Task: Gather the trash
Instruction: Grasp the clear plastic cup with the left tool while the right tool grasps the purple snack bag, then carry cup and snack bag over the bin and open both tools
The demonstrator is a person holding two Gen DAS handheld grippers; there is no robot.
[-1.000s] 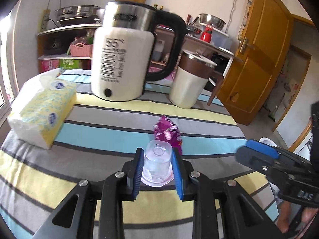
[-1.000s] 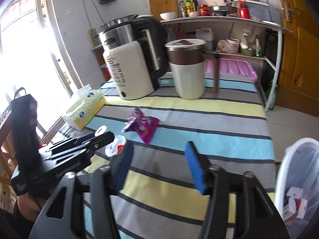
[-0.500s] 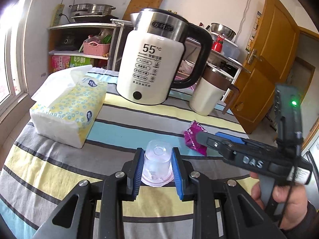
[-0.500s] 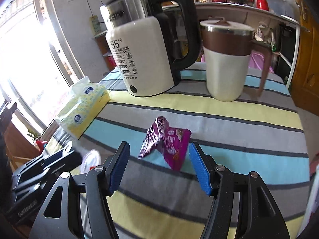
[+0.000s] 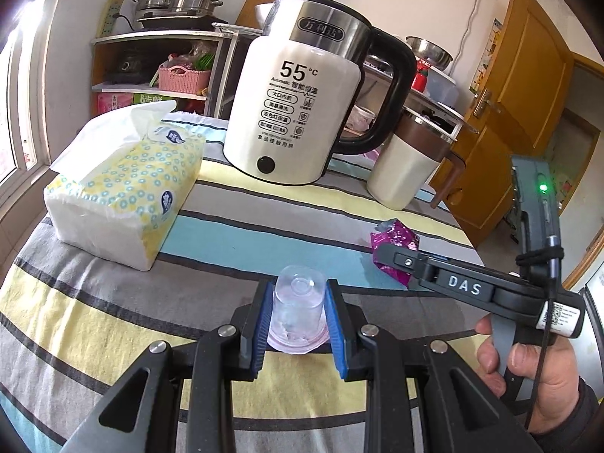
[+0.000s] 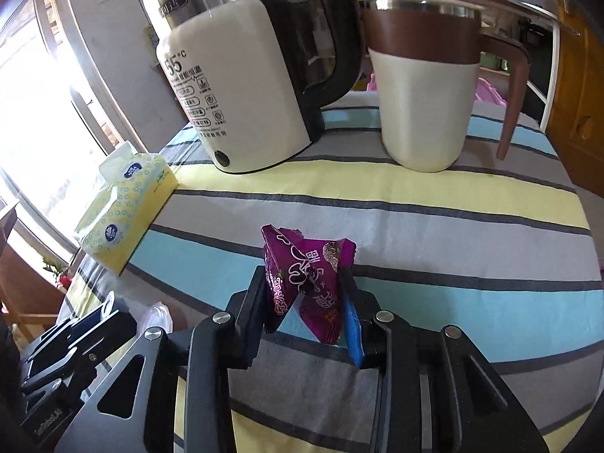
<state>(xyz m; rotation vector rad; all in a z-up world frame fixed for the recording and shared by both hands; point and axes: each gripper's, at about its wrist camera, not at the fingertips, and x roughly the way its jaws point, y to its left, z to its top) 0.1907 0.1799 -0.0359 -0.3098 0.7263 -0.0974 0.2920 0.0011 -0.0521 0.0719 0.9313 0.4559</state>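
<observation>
Since the earlier frames my right claw [image 6: 305, 302] has advanced over the striped counter [image 6: 434, 204] and narrowed from a wide spread onto the purple snack wrapper [image 6: 309, 283], while my left claw [image 5: 298, 317] has kept its grip unchanged. Left wrist view: the left claw is pinching a clear plastic cup [image 5: 298, 302], held upside down between the blue pads [image 5: 337, 332] low over the striped cloth. To its right, the right claw [image 5: 392, 255] reaches in from the side, its tip at the crumpled wrapper [image 5: 396, 238], which lies on a blue stripe of the counter [image 5: 264, 207]; the hand [image 5: 536, 362] working its trigger shows at the lower right edge. Right wrist view: the wrapper stands creased between the two fingers, the left pad touching it and the blue right pad [image 6: 353, 328] just beside it, so I read the claw as pinching the wrapper. Beyond, a white electric kettle [image 6: 234, 87] and a cream mug with a brown band [image 6: 422, 87] stand side by side at the far end of the counter. A yellow tissue pack [image 6: 124, 211] lies at the left edge, near the window.
</observation>
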